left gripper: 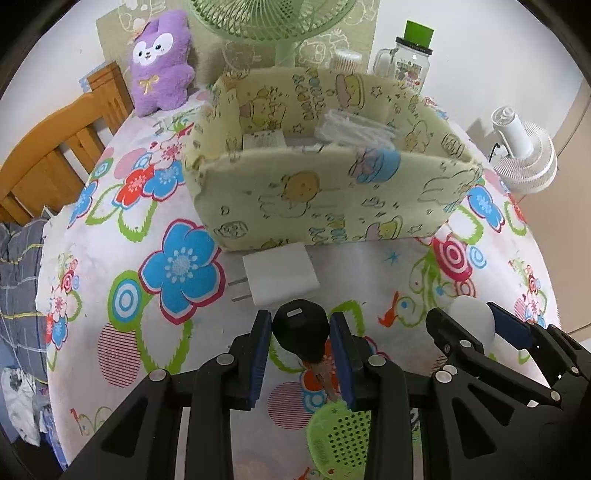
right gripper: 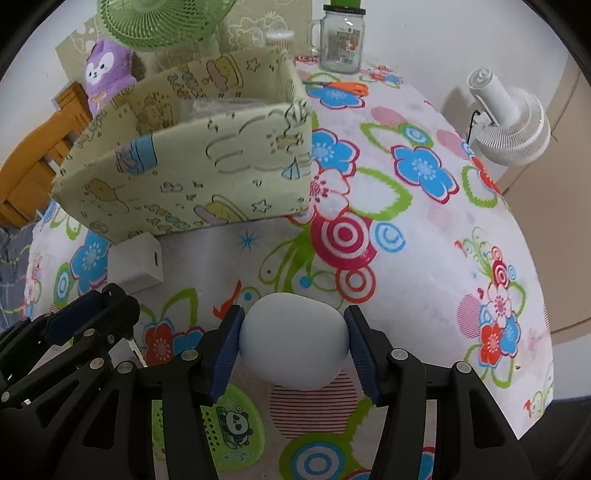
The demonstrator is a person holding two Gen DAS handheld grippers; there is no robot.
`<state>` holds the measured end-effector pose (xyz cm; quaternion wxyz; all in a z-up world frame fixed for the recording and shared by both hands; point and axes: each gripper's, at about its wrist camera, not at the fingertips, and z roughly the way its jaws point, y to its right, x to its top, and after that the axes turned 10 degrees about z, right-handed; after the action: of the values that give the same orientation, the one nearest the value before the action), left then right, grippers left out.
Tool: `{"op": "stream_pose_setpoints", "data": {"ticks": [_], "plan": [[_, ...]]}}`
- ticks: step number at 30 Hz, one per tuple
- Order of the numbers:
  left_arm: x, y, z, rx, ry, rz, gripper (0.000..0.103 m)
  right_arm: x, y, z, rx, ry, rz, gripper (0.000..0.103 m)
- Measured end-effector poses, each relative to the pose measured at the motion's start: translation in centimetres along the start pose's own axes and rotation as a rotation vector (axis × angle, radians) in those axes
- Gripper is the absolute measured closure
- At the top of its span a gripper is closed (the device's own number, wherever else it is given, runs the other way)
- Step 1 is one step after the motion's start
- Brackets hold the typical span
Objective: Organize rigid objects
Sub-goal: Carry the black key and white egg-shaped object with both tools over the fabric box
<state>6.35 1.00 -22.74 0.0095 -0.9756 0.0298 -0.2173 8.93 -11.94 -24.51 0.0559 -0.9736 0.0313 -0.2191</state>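
green fan (left gripper: 271,18) cut off at top, box (left gripper: 332,192) contents unclear

We are looking steeply down along each gripper's fingers.
Both views are sharing the yellow-green box (left gripper: 332,177) (right gripper: 192,162) and the flowered tablecloth (left gripper: 480,266) (right gripper: 424,258), seen close.

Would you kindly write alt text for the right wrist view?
The right gripper grips a white egg-shaped object above a flower-print tablecloth. A pale green cartoon-print fabric box sits ahead, a white charger at its base.
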Motion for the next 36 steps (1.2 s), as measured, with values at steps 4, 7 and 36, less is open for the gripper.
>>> {"op": "stream_pose_setpoints", "data": {"ticks": [4,7,36], "plan": [[0.6,0.6,-1.1,0.009,0.022,0.005,0.07,0.6,0.4,-1.0,0.012,0.016,0.003,0.044],[1.0,0.9,-1.9,0.017,0.037,0.006,0.071,1.1,0.7,-1.8,0.017,0.029,0.004,0.044],[4.5,2.6,-9.3,0.055,0.152,-0.024,0.07,4.6,1.8,-9.6,0.061,0.145,-0.018,0.044]]}}
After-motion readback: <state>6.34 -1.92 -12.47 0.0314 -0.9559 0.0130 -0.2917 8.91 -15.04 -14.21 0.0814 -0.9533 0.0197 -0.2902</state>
